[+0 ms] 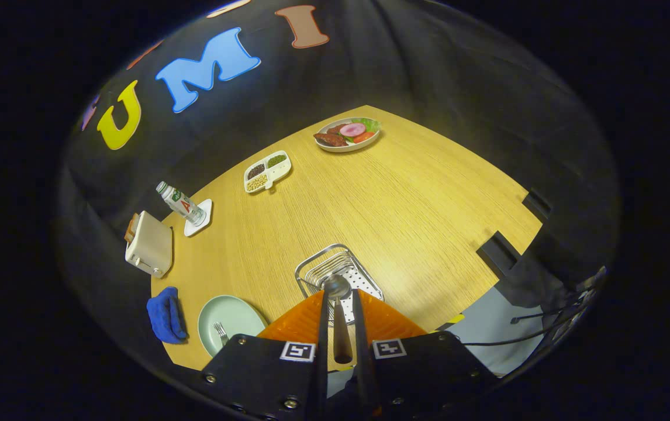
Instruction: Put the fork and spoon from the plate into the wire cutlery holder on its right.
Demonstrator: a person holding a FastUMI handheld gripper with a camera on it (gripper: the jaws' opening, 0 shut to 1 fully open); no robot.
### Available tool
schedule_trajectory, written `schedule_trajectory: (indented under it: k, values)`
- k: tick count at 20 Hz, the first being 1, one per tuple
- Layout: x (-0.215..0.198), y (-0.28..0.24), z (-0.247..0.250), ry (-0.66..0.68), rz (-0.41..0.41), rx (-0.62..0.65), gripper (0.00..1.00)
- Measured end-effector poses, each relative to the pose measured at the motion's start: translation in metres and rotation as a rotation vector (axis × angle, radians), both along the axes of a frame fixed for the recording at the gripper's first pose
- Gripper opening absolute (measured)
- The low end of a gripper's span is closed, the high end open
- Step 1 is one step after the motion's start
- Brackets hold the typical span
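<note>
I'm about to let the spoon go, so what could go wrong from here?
The spoon is clamped in the hand-held gripper, bowl forward over the near rim of the wire cutlery holder; released now, it might catch the rim and fall onto the table. The fork lies on the green plate.

The table [405,193] carries a holder [338,272] at centre, plate [231,318] at 8 o'clock, toaster [149,244] and coaster [199,217] at 9, tray [268,171] at 11, food dish [348,135] at 12.
</note>
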State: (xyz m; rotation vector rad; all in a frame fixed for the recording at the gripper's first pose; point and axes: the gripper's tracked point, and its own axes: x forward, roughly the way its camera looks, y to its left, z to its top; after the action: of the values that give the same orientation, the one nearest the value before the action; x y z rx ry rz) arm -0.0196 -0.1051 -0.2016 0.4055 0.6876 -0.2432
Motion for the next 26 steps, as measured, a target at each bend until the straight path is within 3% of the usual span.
schedule_trajectory:
  k: [13,26]
  values:
    - [0.033,0.073,0.025,-0.087,0.232,-0.148,0.22]
    - [0.028,0.212,-0.009,-0.013,0.614,-0.150,0.21]
